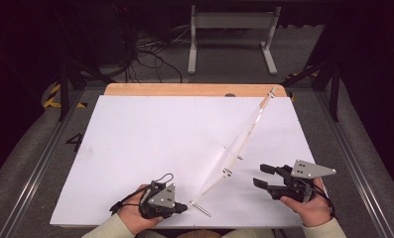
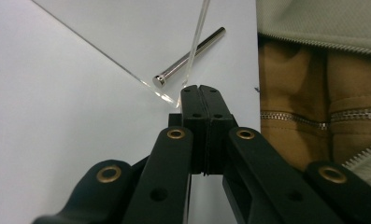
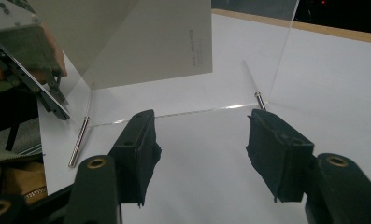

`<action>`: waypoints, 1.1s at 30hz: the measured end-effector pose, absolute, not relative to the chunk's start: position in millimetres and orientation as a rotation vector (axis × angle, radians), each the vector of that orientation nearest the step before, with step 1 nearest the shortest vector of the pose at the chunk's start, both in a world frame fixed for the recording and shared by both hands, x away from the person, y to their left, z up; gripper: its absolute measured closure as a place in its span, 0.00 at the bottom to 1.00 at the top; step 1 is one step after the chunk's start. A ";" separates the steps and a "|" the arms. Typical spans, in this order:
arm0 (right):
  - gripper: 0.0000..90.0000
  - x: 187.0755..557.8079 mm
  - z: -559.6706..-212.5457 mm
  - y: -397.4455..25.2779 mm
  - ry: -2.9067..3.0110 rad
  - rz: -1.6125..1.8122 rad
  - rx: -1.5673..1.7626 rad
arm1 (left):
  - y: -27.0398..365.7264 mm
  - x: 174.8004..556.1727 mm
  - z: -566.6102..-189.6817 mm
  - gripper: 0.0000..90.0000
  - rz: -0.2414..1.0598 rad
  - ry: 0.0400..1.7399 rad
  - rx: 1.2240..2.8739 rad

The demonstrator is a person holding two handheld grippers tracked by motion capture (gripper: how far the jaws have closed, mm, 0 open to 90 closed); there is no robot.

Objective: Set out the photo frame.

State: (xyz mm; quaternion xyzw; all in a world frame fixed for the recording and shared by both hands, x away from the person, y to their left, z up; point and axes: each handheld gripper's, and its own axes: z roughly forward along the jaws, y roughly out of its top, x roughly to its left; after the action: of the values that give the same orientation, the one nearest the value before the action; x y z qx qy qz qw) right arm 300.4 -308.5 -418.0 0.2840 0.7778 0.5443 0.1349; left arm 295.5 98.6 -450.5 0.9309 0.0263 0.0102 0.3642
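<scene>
High view: left gripper [image 1: 177, 208] closed empty beside acrylic panel [image 1: 244, 136]; right gripper [image 1: 265, 176] open. Likely pre-grasp; next needs panel-edge alignment.

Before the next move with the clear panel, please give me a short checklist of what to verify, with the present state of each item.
1. Clear panel stands upright on the white board: ok, it runs diagonally across the right half.
2. Left tongs shut: ok, jaws pressed together near the panel's lower corner.
3. Left tongs grip the panel: cannot tell; the panel edge lies just beside the tips.
4. Right tongs open: ok, jaws wide apart, facing the panel, holding nothing.
5. Near metal pin lies flat at the panel's foot: ok.
6. Panel is steady by itself: cannot tell.
</scene>
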 end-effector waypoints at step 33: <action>0.46 294.1 -418.0 -303.8 2.269 1.611 0.810 | 80.1 301.3 -458.6 1.00 0.022 0.097 2.405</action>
State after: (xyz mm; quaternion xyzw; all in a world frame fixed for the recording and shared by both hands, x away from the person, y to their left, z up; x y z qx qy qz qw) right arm 294.1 -303.8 -418.0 0.2775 0.7771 0.5517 0.1213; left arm 301.3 80.1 -458.6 0.9324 0.0376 0.0083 0.3592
